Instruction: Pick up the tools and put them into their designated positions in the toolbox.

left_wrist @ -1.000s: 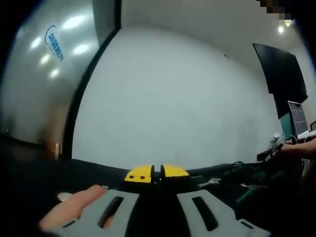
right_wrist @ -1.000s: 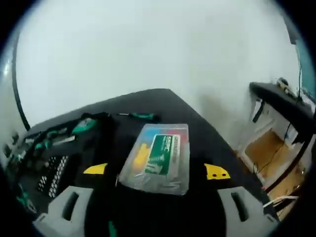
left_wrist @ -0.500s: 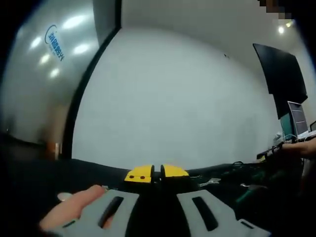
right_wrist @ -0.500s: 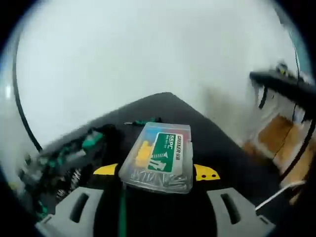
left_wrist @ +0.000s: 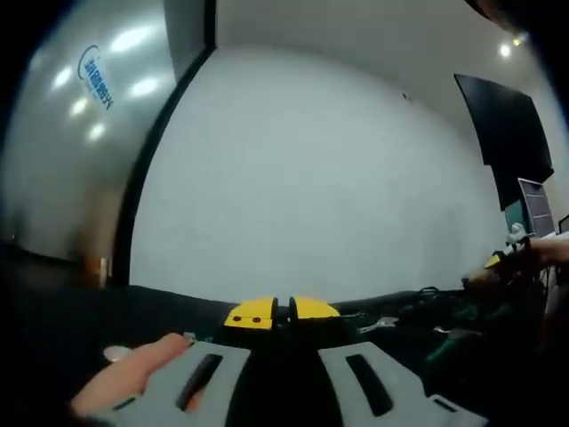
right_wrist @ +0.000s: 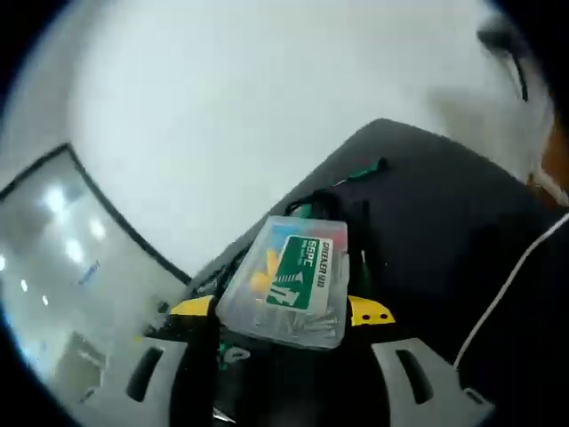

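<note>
In the right gripper view, my right gripper (right_wrist: 280, 311) is shut on a clear plastic screw box with a green label (right_wrist: 289, 277), held up above the black table (right_wrist: 444, 205). A green-handled screwdriver (right_wrist: 363, 171) lies farther off on the table. Behind the box, dark shapes with green bits (right_wrist: 307, 212) are blurred. In the left gripper view, my left gripper (left_wrist: 283, 311) rests low with its yellow tips together and nothing between them. A person's finger (left_wrist: 133, 374) lies on its left jaw. Loose tools (left_wrist: 378, 325) lie on the dark table to the right.
A white wall (left_wrist: 311, 178) and a glass panel (left_wrist: 80, 133) stand ahead of the left gripper. A dark screen (left_wrist: 502, 133) hangs at the right. In the right gripper view a white cable (right_wrist: 498, 285) runs across the table on the right.
The right gripper has closed on the screw box, lifted it and swung with a roll; the table now lies tilted behind it. The left gripper has stayed still.
</note>
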{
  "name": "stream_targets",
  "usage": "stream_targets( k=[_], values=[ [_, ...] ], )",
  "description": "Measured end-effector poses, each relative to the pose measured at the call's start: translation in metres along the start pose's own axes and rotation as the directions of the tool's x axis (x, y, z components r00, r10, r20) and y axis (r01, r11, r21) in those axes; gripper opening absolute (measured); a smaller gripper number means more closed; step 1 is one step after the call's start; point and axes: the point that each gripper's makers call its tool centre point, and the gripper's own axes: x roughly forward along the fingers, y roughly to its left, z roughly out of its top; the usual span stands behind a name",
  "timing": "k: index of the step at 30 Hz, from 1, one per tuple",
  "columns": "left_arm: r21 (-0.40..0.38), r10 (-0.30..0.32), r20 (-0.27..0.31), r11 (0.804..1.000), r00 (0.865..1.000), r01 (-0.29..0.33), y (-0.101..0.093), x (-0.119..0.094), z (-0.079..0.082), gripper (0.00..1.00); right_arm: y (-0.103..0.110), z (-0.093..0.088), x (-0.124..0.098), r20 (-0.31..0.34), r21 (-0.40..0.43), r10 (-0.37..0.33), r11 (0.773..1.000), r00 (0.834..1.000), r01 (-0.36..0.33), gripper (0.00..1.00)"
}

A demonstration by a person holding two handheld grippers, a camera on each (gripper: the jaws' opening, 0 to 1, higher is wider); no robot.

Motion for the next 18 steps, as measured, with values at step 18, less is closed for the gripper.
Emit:
stream_targets(
  k=[18],
  values=[
    [-0.014, -0.030, -0.028, 0.999, 0.999, 0.029, -0.010, -0.001, -0.004, 0.09, 0.093, -0.100, -0.013, -0.222, -0.458, -0.048, 0.887, 0.974, -0.061, 0.46]
  ],
)
